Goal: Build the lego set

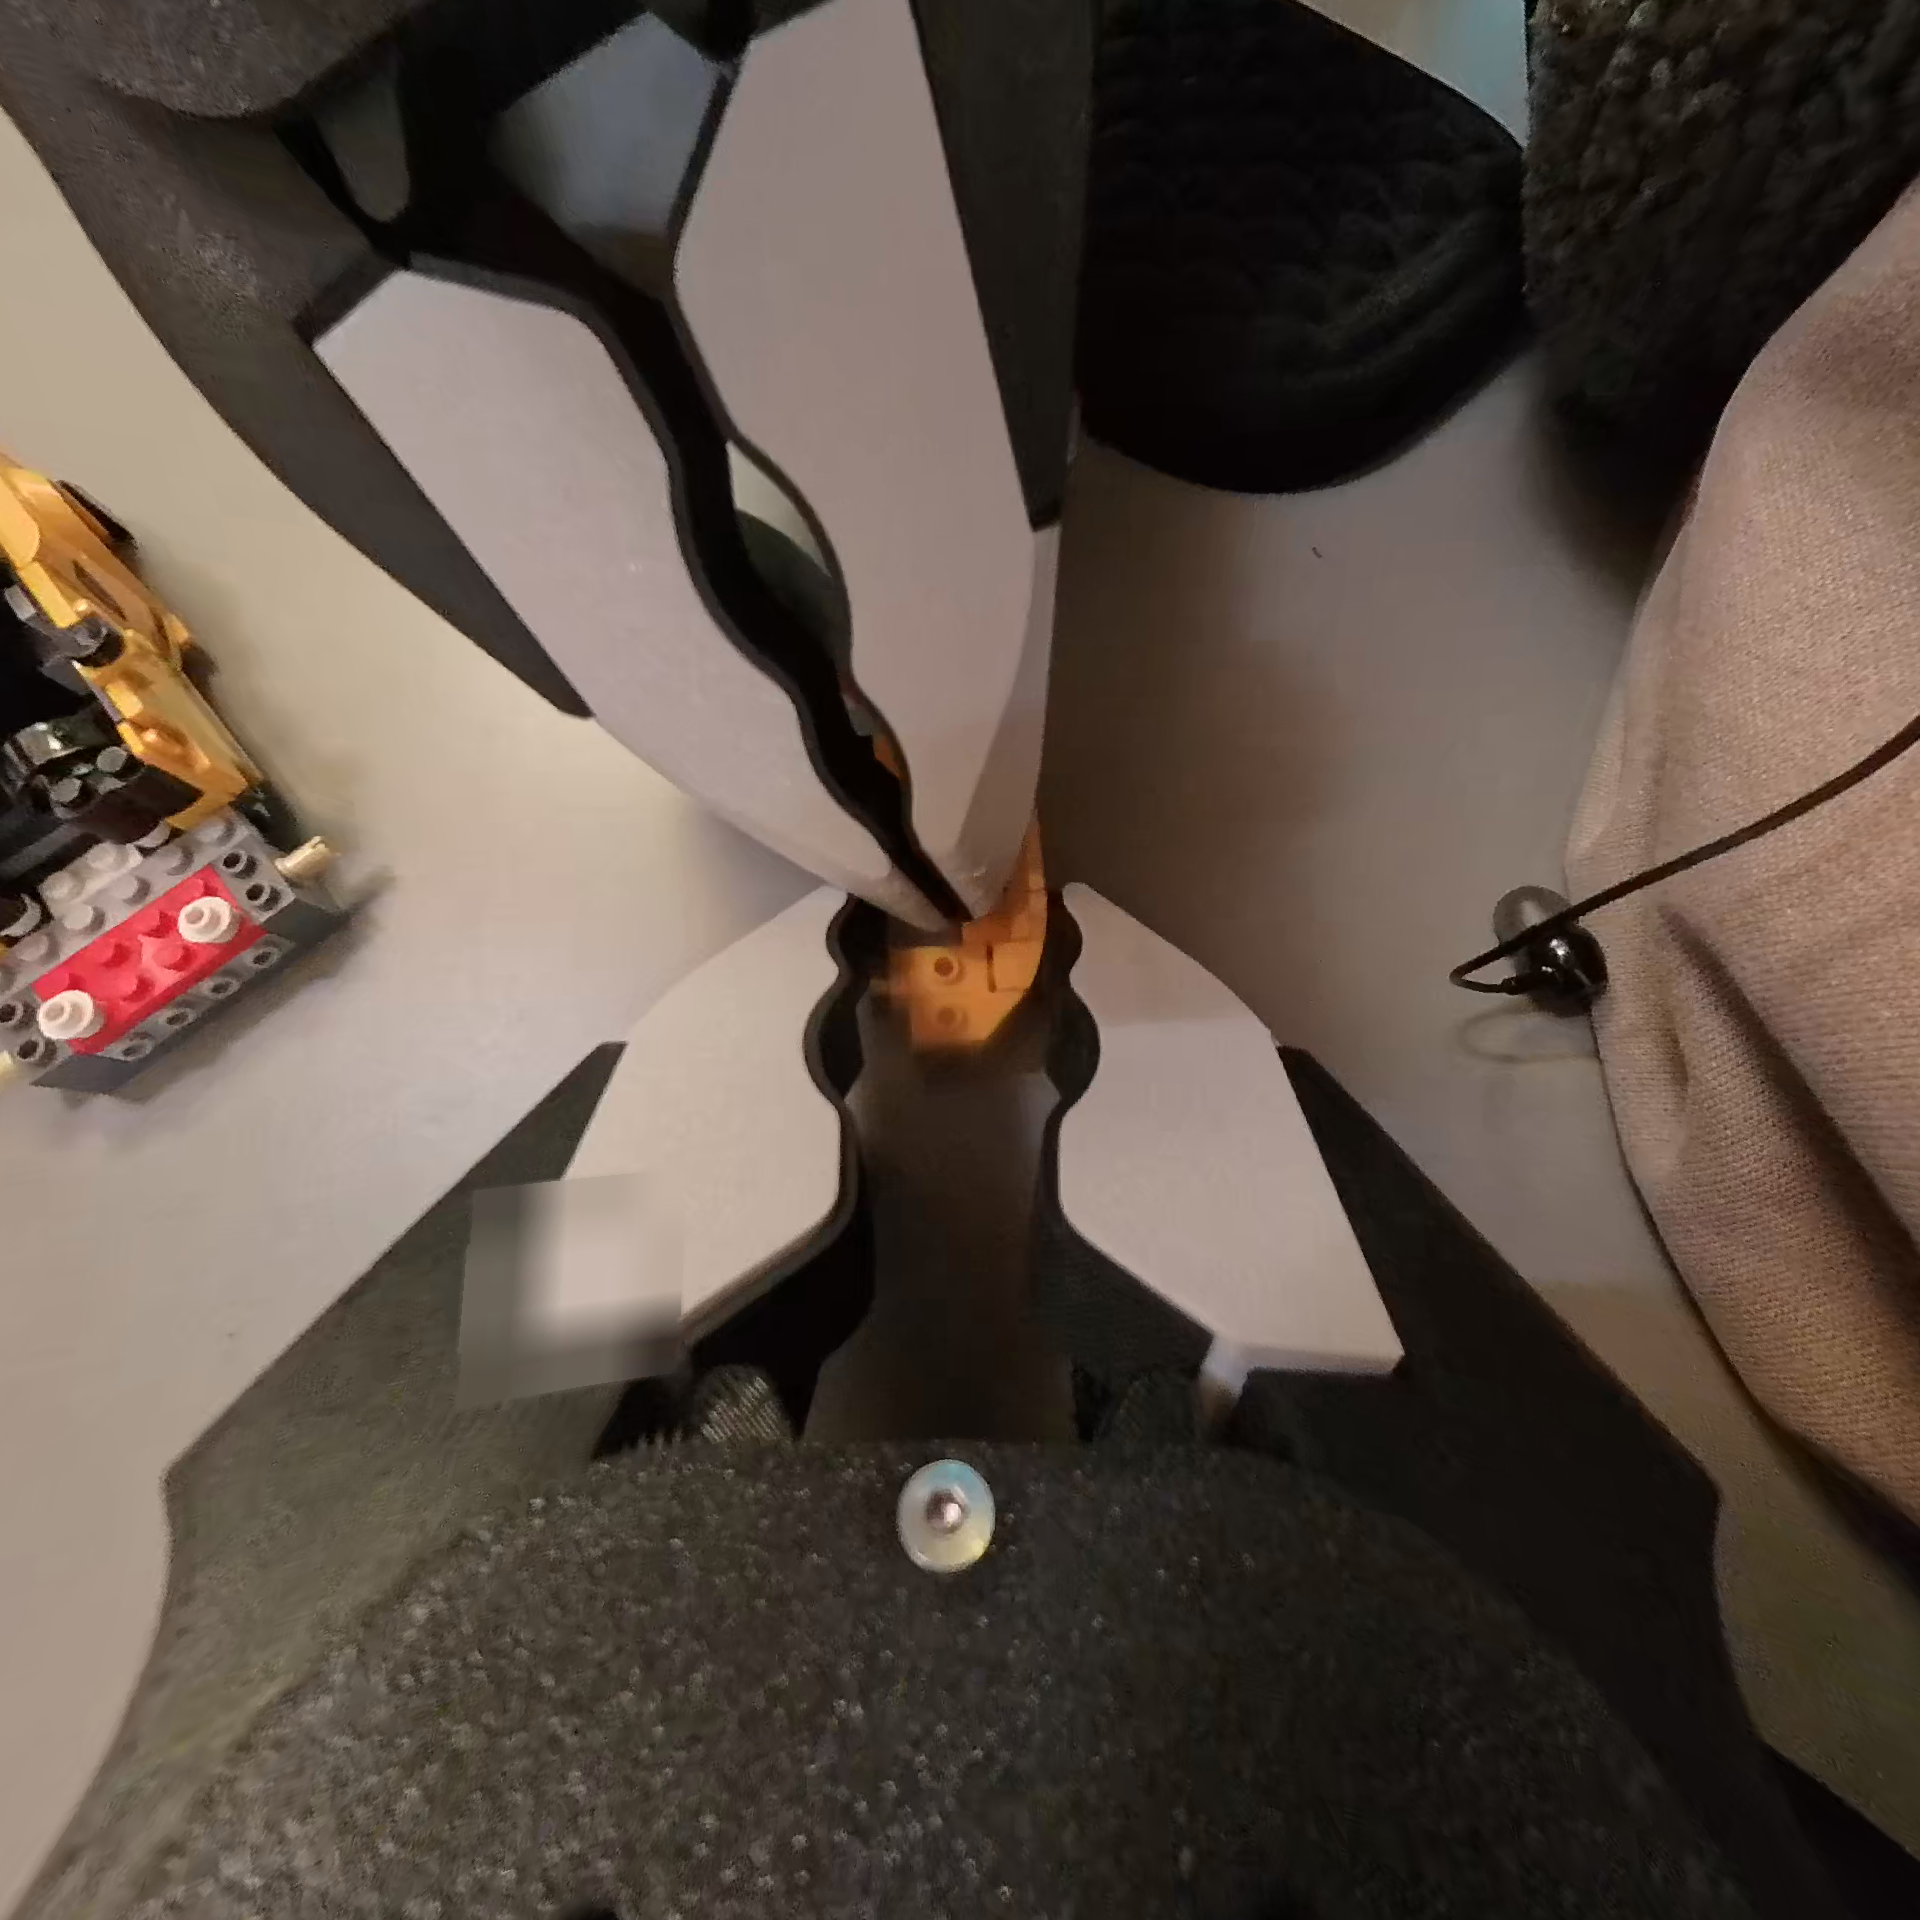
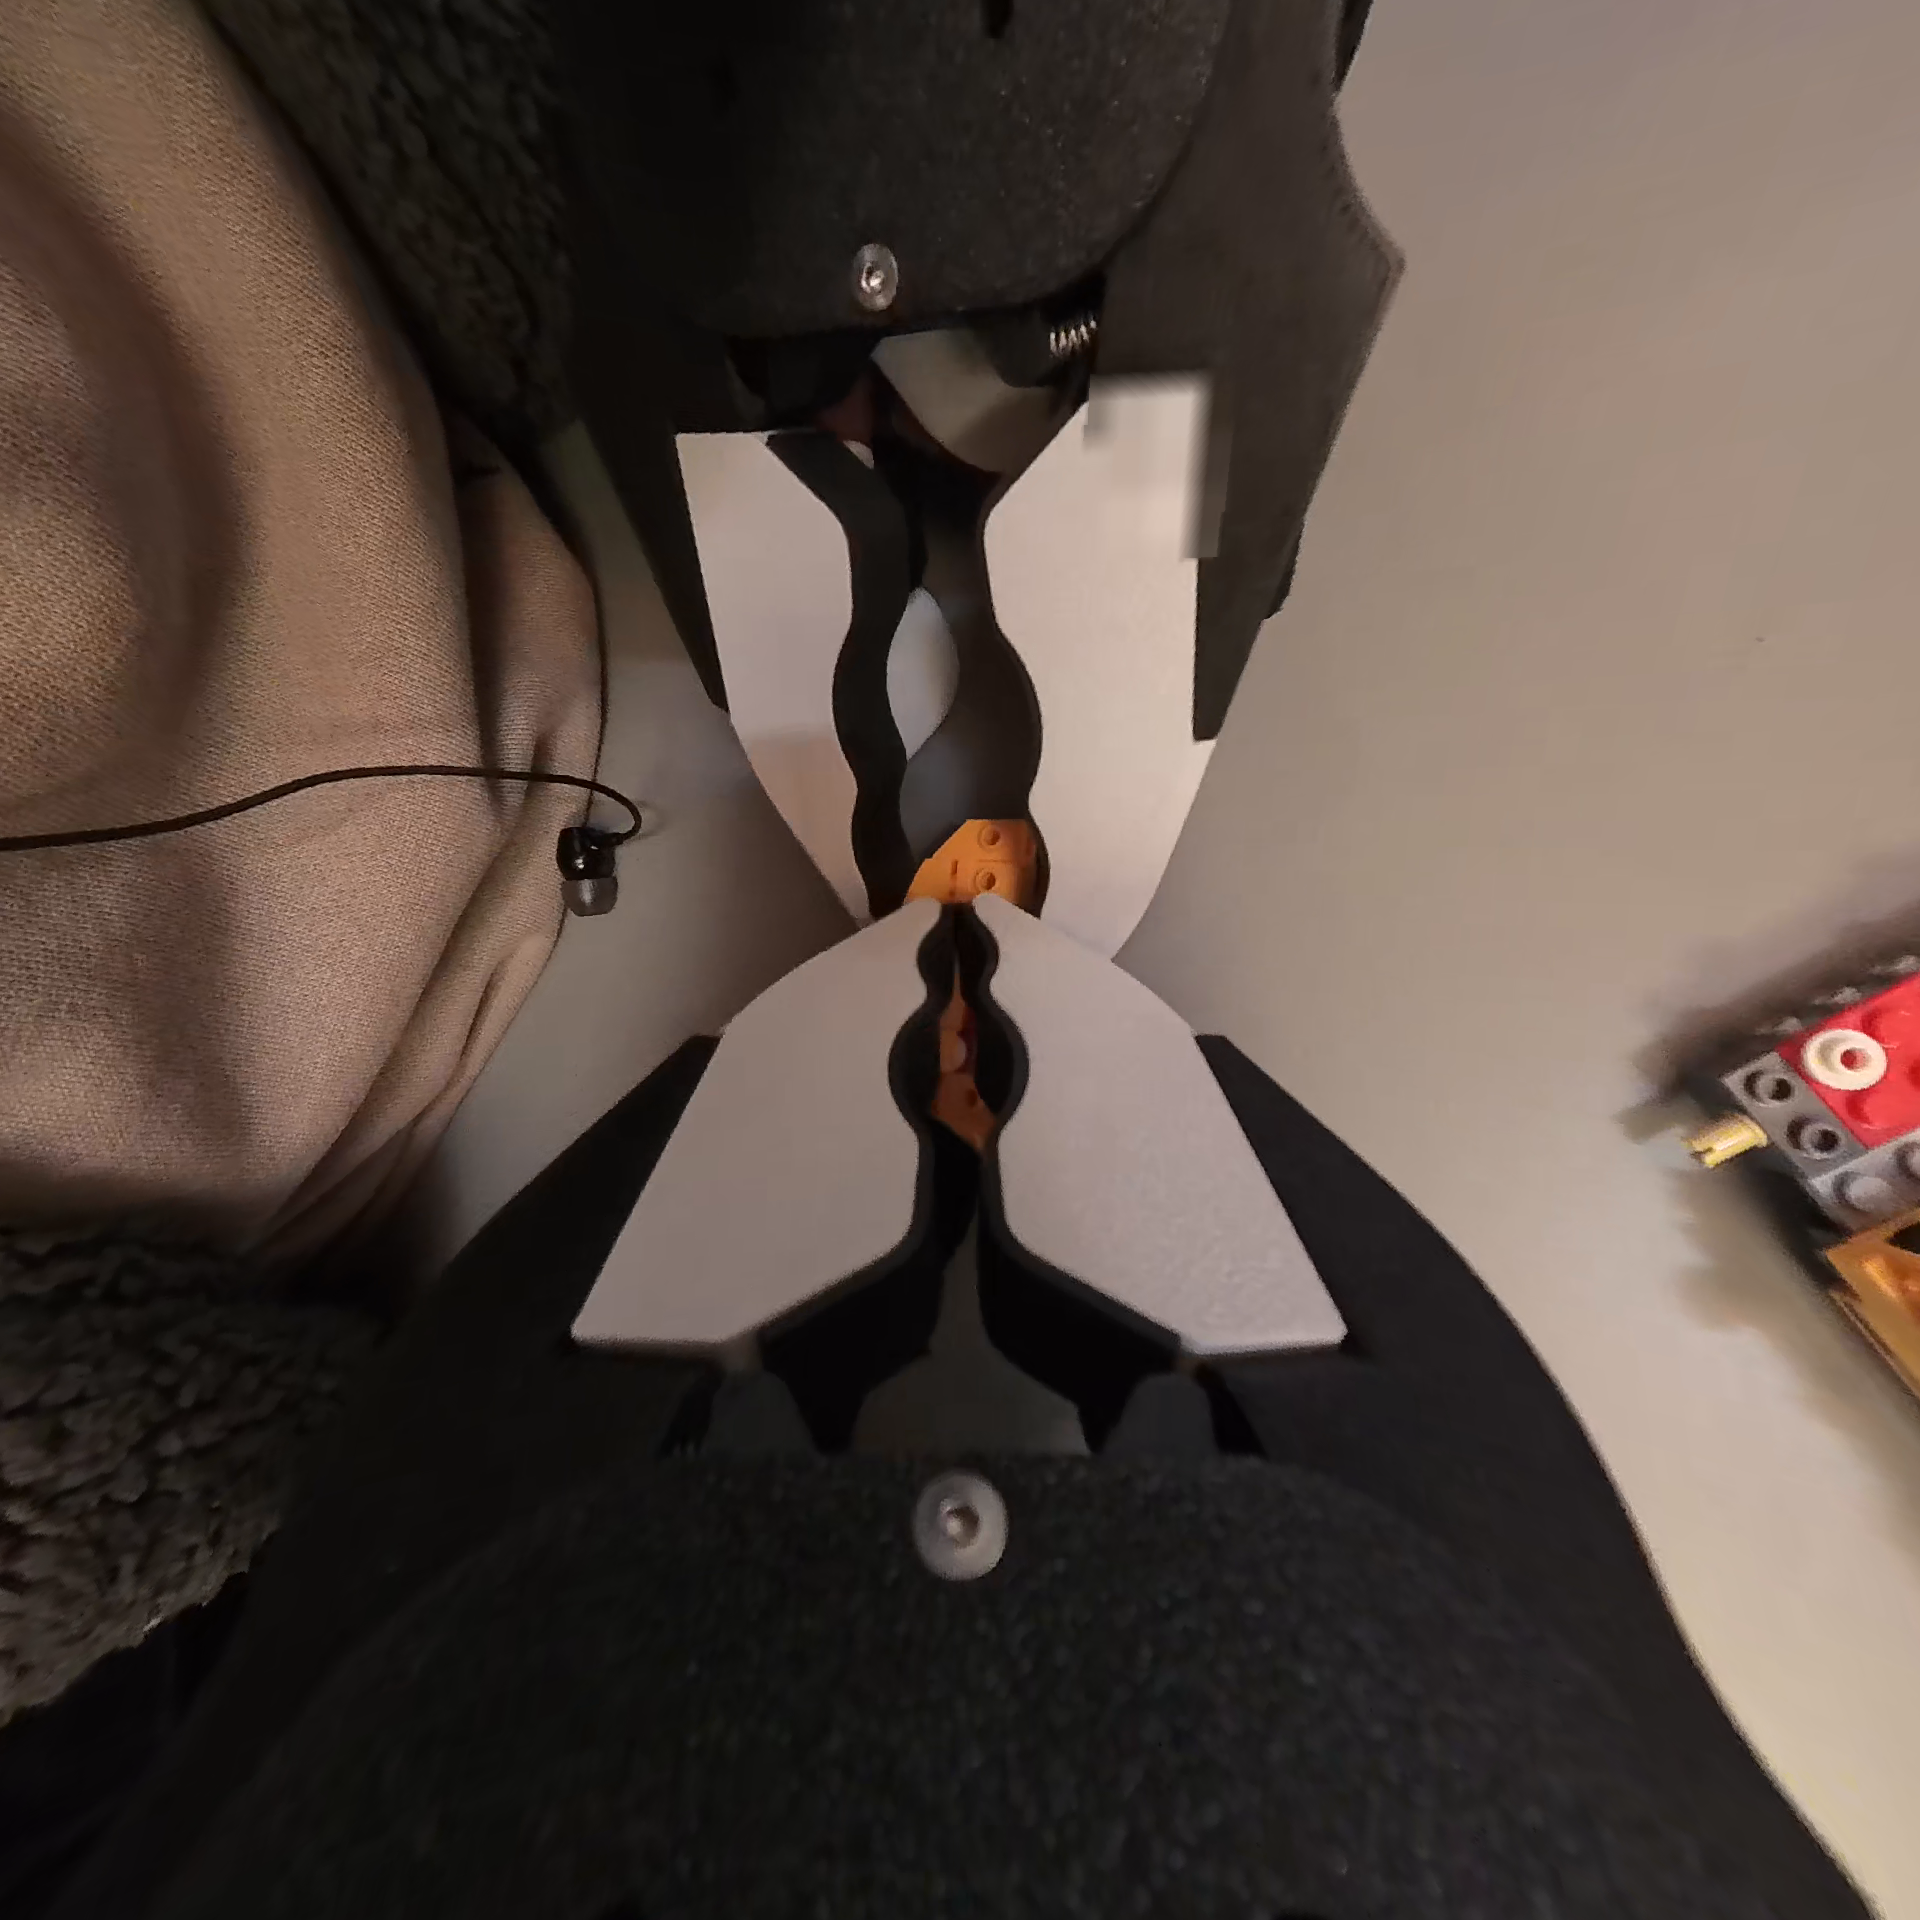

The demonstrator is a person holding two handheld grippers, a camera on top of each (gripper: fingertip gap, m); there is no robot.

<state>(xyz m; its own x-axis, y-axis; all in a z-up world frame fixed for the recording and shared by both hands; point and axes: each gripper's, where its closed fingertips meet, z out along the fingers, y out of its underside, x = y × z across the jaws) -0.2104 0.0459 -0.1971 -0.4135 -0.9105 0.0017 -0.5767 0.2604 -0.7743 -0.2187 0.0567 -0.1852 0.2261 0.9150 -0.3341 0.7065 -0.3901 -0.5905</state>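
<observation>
At the far left of the left wrist view the half-built model lies on the pale worktop: gold panels over black parts, with a grey studded base and a red plate carrying two white round studs. It is well apart from both tools.

In the middle the two tools meet tip to tip. The left tongs are clenched around a small orange brick assembly, which sits wedged in the scalloped notch near their tips, two studs facing the camera. The right tongs come from the opposite side, pinched nearly closed on the same orange assembly (an orange sliver also shows deeper between their pads in the right wrist view), so both tools appear to grip it at once.

To the right in the left wrist view a beige garment hangs close, with a thin black cord ending in a dark earbud.

The risks, as I judge them: the assembly is small and held only at its edges, so uneven pressing could twist it out of one notch or split its joined bricks. The dangling cord, near the tips, could snag.
</observation>
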